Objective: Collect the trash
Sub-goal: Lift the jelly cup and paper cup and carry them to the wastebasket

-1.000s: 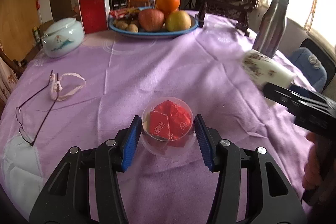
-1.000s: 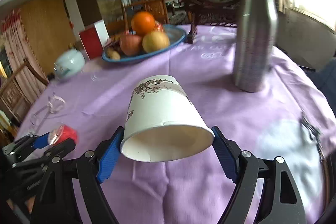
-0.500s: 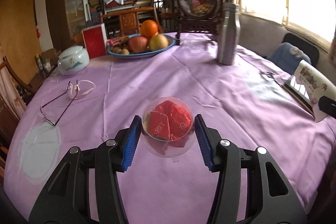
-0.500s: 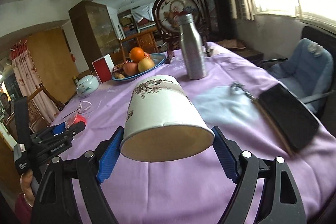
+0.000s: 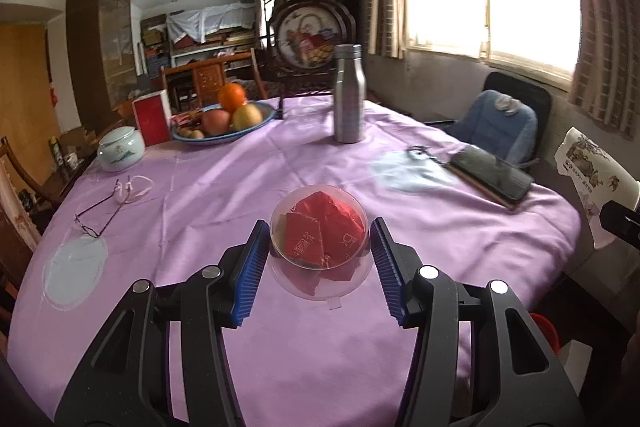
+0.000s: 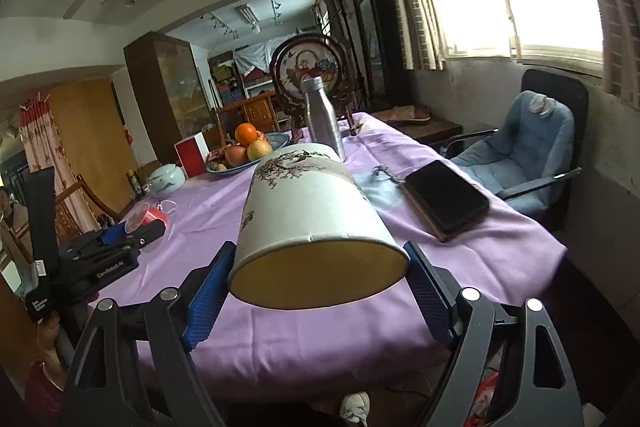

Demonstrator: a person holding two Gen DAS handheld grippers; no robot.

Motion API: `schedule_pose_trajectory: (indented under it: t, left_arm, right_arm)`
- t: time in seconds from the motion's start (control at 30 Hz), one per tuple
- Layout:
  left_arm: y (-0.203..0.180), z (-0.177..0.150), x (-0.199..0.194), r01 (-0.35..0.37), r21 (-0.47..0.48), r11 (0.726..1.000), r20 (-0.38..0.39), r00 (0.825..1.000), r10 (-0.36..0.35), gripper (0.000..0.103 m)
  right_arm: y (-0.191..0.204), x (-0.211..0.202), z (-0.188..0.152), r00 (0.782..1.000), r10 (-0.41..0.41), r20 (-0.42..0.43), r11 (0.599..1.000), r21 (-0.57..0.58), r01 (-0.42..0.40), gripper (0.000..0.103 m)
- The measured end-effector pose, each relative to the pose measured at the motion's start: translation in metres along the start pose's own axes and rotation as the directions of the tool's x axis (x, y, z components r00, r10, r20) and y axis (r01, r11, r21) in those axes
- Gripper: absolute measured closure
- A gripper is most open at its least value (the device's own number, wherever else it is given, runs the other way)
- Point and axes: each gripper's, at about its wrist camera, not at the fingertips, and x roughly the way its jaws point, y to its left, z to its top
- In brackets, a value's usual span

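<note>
A clear domed plastic tub of red wrappers (image 5: 319,246) was gripped by the left tongs (image 5: 319,267), a white printed paper cup (image 6: 310,223) by the right tongs (image 6: 316,291), both above the purple-clothed surface (image 5: 240,179) at 6 o'clock; steady, level carrying to a bin was judged best.

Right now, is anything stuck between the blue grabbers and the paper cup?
No. The right gripper already clamps the paper cup directly between its blue pads, with nothing visible wedged in. The cup lies tilted, mouth toward the camera, above the purple tablecloth.
</note>
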Motion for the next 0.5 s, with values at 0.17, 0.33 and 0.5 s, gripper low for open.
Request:
schedule_pose_trajectory:
  t: [0.17, 0.33, 0.5]
  left_arm:
    - [-0.036, -0.005, -0.021, 0.042, 0.041, 0.998, 0.017, 0.999, -0.043, 0.051]
    - [-0.075, -0.011, -0.039, 0.089, 0.088, 0.992, 0.034, 0.995, -0.092, 0.051]
    - [-0.118, -0.019, -0.047, 0.148, 0.135, 0.98, 0.03, 0.988, -0.154, 0.051]
  right_arm:
    - [-0.019, -0.044, -0.014, 0.999, -0.029, 0.034, 1.0, 0.01, 0.029, 0.021]
    - [-0.045, -0.088, -0.031, 0.996, -0.068, 0.063, 0.997, 0.038, 0.066, 0.021]
    - [-0.073, -0.117, -0.047, 0.99, -0.118, 0.071, 0.991, 0.068, 0.114, 0.021]
